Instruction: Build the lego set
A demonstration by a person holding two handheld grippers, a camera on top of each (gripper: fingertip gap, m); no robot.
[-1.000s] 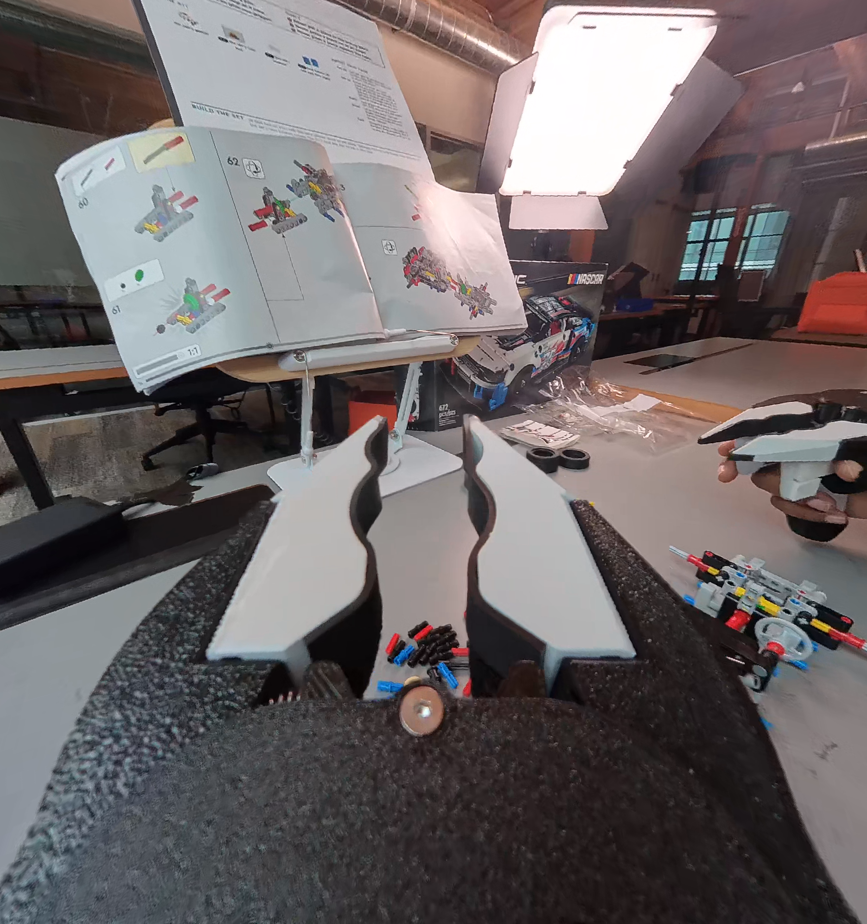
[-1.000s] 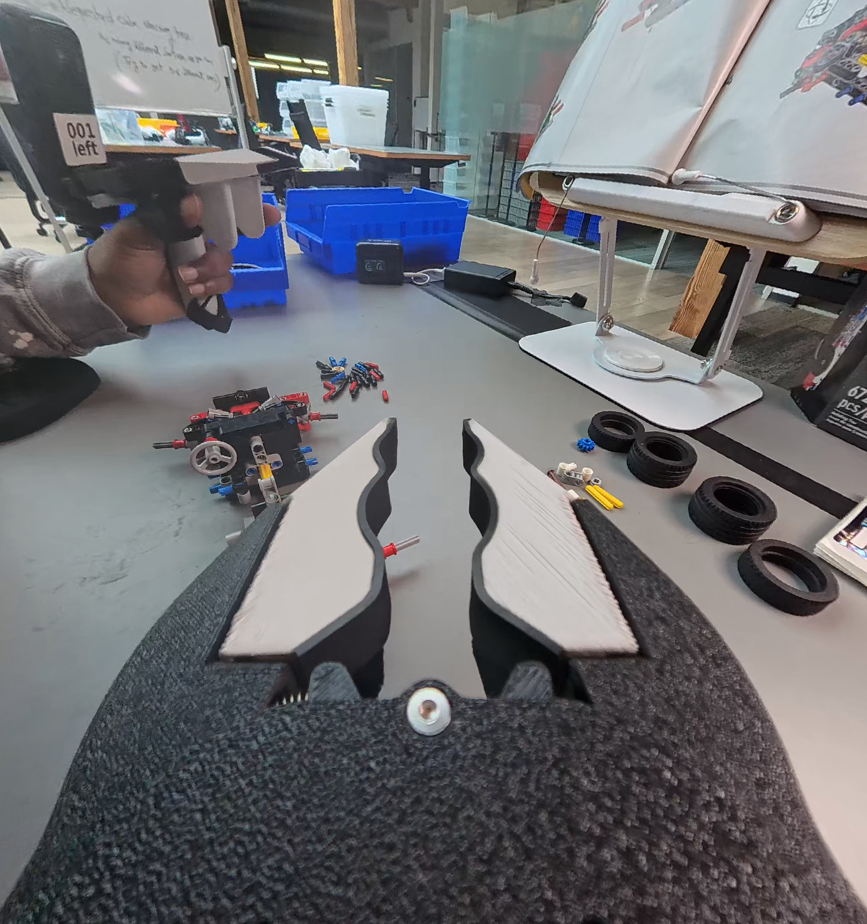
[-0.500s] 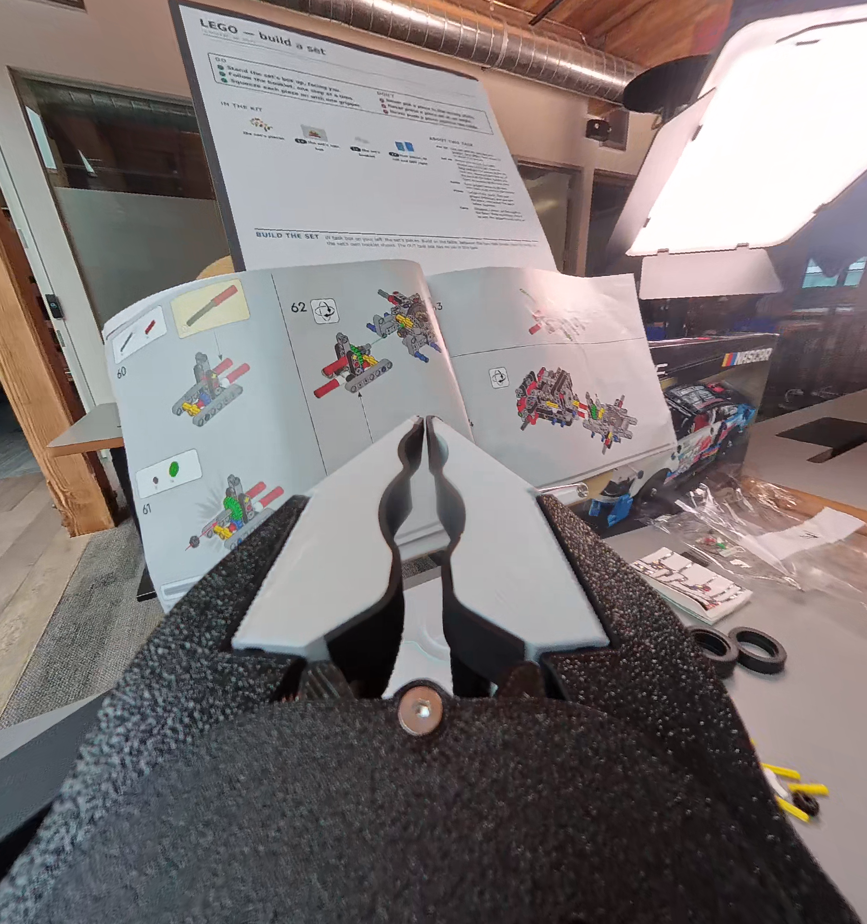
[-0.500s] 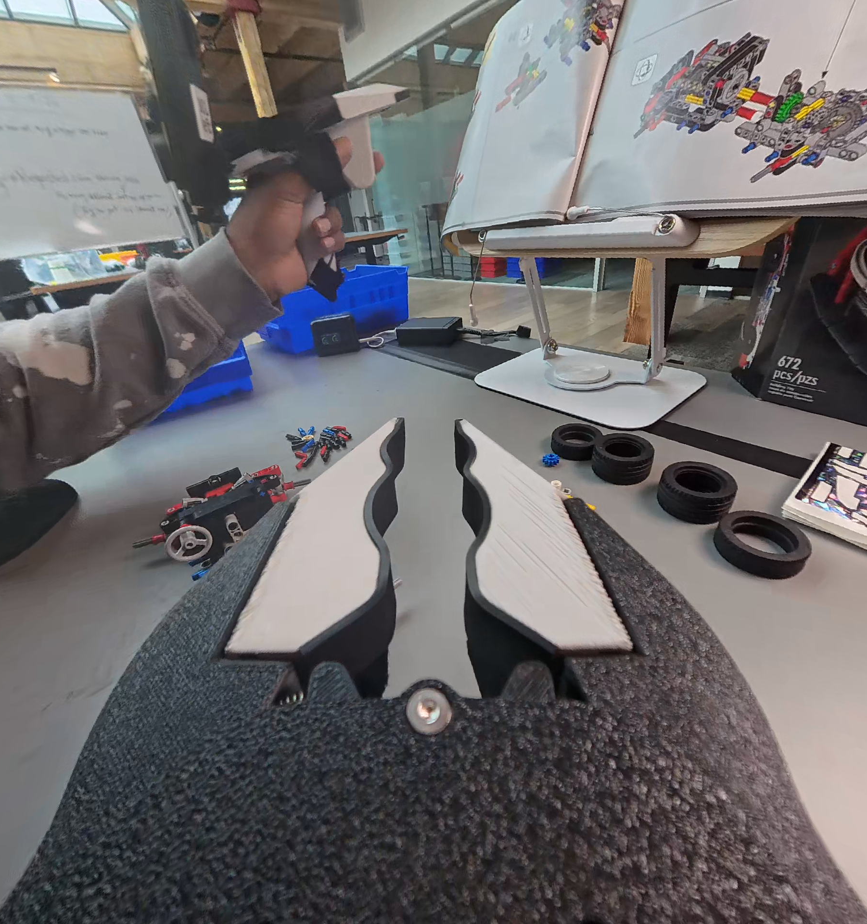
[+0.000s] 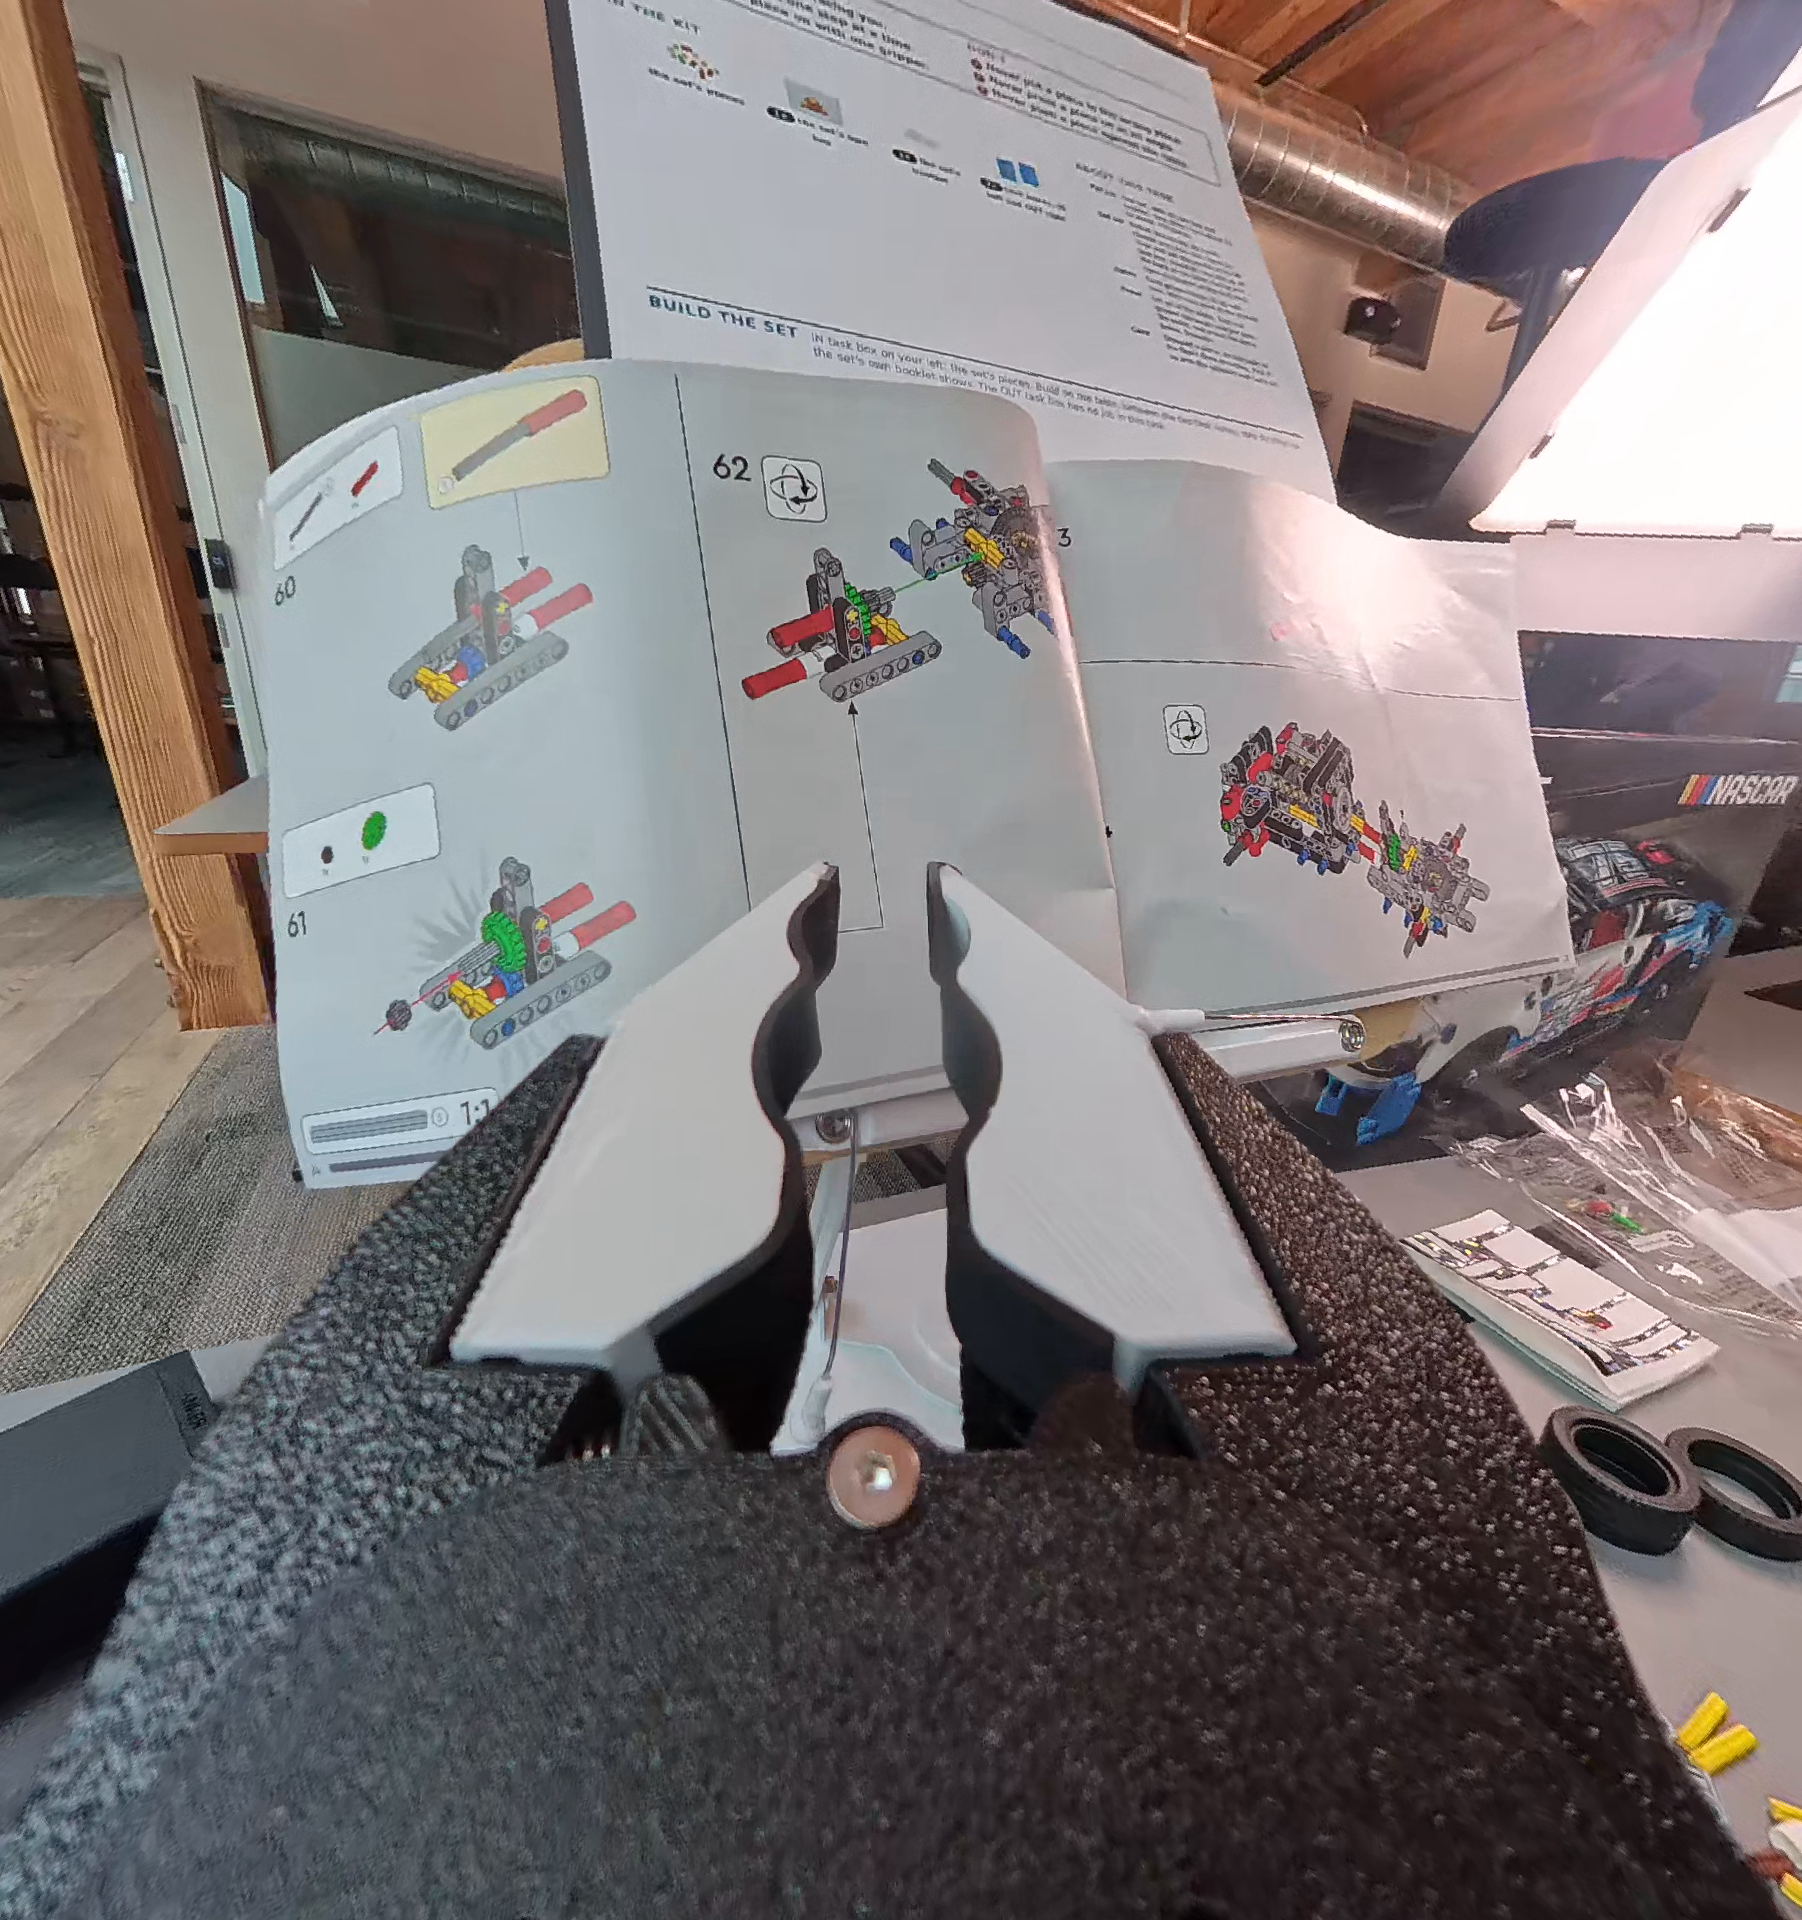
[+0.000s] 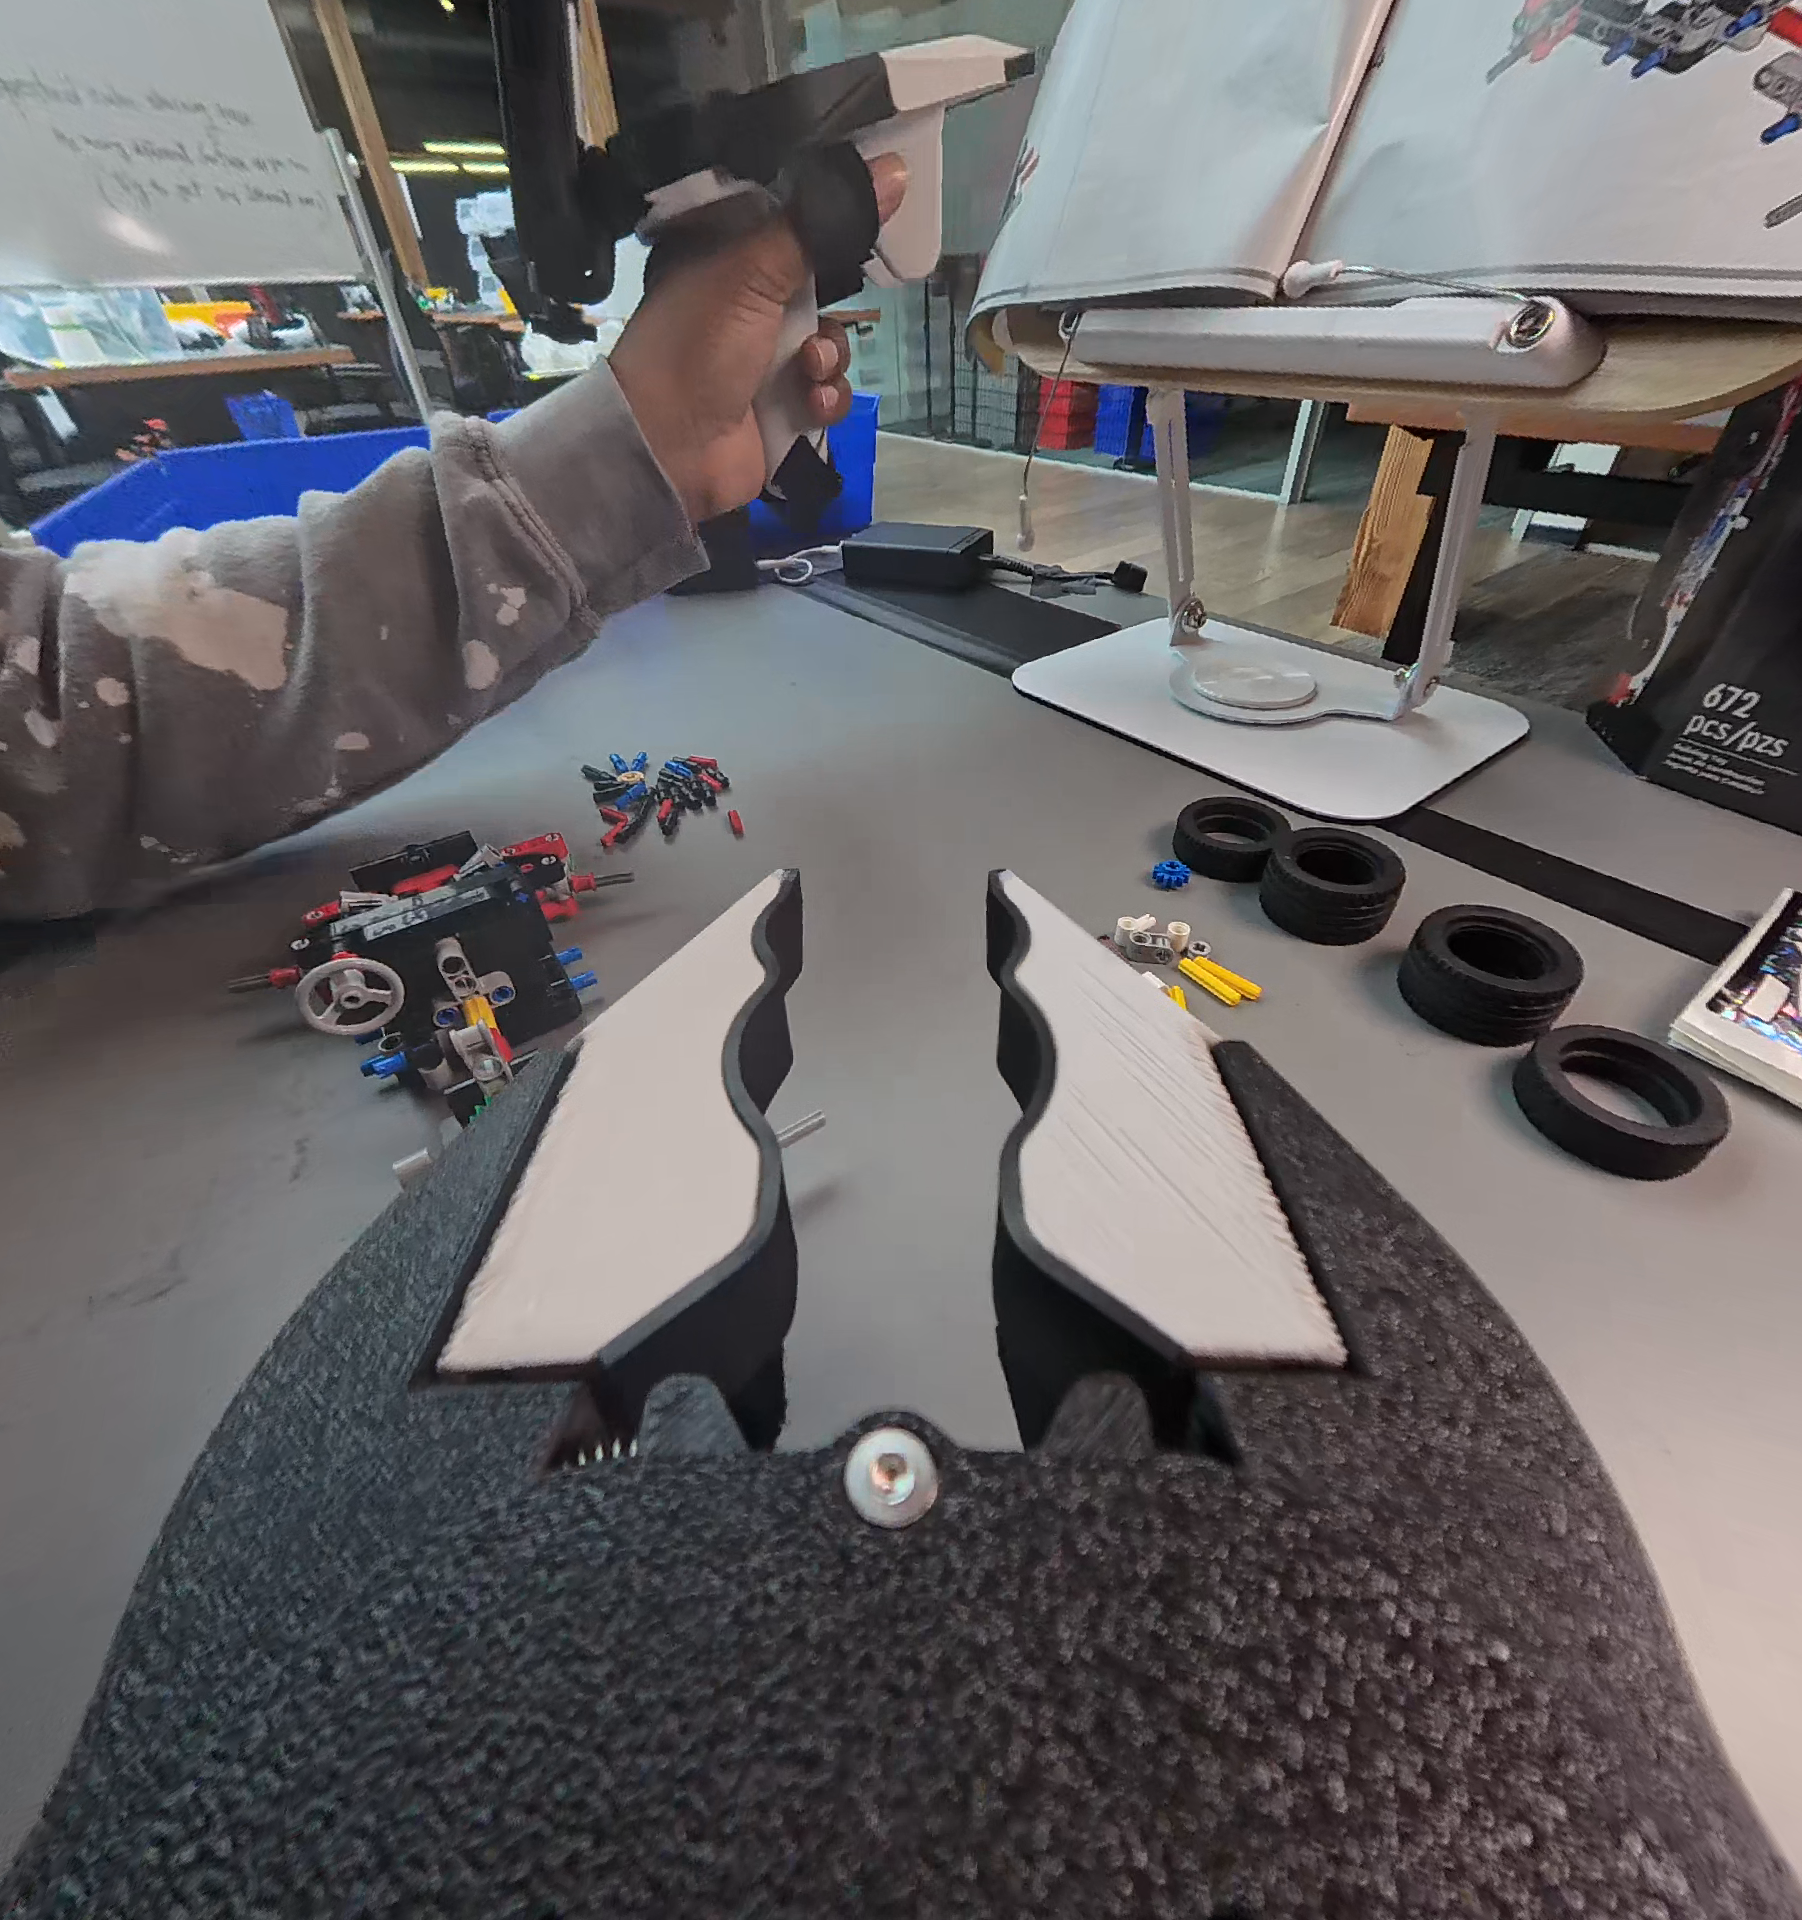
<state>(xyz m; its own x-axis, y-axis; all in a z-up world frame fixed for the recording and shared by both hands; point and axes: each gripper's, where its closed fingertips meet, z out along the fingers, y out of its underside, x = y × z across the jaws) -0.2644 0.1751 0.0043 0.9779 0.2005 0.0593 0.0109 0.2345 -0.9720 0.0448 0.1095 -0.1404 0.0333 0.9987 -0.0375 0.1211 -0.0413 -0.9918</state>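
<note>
My left gripper (image 5: 881,878) is open and empty, raised in front of the open instruction booklet (image 5: 668,727) on its stand. In the right wrist view it shows high up at the left, in a person's hand (image 6: 980,73). My right gripper (image 6: 892,888) is open and empty, low over the grey table (image 6: 876,707). The partly built black lego assembly (image 6: 429,966) with a grey steering wheel lies left of its left finger. A pile of small pins (image 6: 658,790) lies beyond it. Small yellow and grey parts (image 6: 1188,961) and a blue gear (image 6: 1172,873) lie to the right.
Several black tyres (image 6: 1489,971) lie in a row at the right, with a sticker sheet (image 6: 1790,997) beyond them. The booklet stand's white base (image 6: 1271,717) and the black set box (image 6: 1759,644) stand at the back right. Blue bins (image 6: 201,488) are at the back left. Clear bags (image 5: 1655,1195) lie near the box. The gap from one gripper's tips to the other's is roughly 35 cm.
The left gripper has risen from the table toward the booklet; it was nearly shut half a second ago and is open now. The right gripper has opened a little wider.
</note>
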